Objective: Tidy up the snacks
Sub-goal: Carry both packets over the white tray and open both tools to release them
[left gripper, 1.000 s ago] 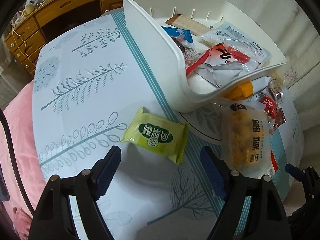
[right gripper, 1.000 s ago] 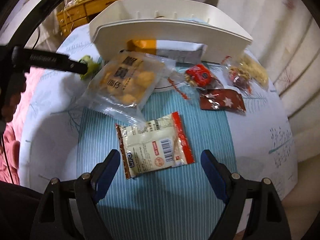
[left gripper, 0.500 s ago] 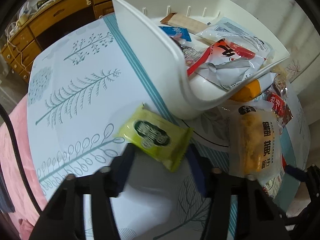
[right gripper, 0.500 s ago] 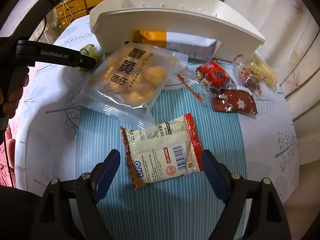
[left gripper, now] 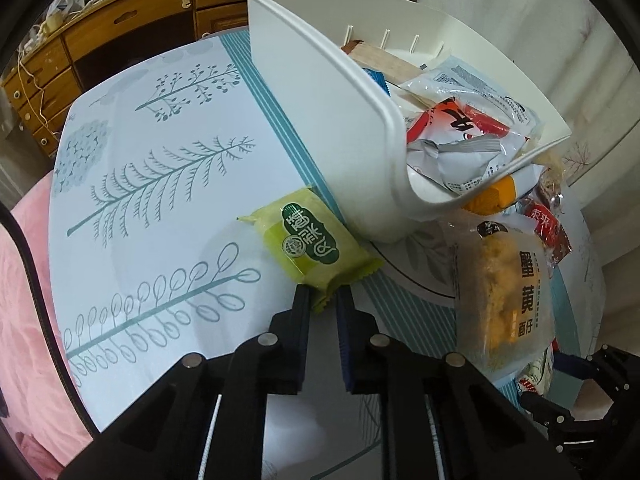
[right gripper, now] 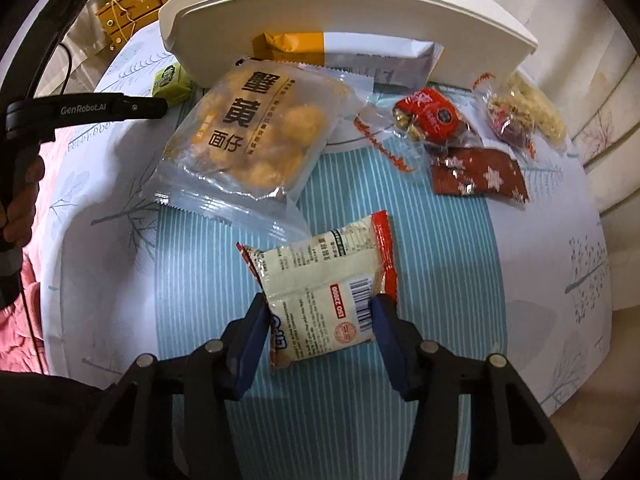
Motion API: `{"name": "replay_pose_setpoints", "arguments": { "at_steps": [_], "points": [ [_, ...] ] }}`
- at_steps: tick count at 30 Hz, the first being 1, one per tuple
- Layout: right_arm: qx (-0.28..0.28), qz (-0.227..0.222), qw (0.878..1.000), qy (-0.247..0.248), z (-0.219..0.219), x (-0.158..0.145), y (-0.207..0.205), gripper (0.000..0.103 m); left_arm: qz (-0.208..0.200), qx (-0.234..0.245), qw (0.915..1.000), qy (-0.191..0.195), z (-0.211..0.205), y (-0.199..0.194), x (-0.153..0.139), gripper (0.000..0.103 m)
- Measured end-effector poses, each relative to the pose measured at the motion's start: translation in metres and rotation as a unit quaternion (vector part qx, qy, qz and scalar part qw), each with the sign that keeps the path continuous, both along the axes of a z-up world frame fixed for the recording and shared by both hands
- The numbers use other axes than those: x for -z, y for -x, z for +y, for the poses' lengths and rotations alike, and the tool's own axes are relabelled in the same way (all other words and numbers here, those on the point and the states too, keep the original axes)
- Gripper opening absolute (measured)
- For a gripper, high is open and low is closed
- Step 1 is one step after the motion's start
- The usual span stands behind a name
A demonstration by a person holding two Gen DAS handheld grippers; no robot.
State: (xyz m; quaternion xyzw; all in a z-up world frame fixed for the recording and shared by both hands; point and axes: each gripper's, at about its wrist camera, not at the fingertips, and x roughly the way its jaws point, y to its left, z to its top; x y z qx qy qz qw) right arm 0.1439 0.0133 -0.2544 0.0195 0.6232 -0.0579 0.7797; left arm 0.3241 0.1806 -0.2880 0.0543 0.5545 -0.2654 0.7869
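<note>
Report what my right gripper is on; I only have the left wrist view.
Observer: The right gripper is closing its jaws, with the pads against both sides of the cream packet, which lies barcode side up.
Operator: Name what lies to the right of that.
Observer: A dark red star-print packet lies flat on the tablecloth, farther back and apart from the cream one.

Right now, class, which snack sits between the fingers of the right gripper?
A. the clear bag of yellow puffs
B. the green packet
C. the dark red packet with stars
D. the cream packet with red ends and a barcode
D: the right gripper is closing on the cream packet, its fingers at either side.
</note>
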Motion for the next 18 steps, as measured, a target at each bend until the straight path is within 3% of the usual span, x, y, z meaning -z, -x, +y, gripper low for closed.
{"name": "replay_pose_setpoints", "arguments": {
  "at_steps": [7,18],
  "points": [
    [0.034,0.013,0.998,-0.053,-0.007,-0.011,0.004,0.051,0.003,-0.021,0.9994,0.029,0.024,0.015,-0.012,0.007],
    [0.035,-0.016,0.994,-0.098,-0.019,-0.052,0.003,0.051,0.005,-0.058,0.9942,0.09,0.049,0.035,-0.052,0.002]
  ]
}}
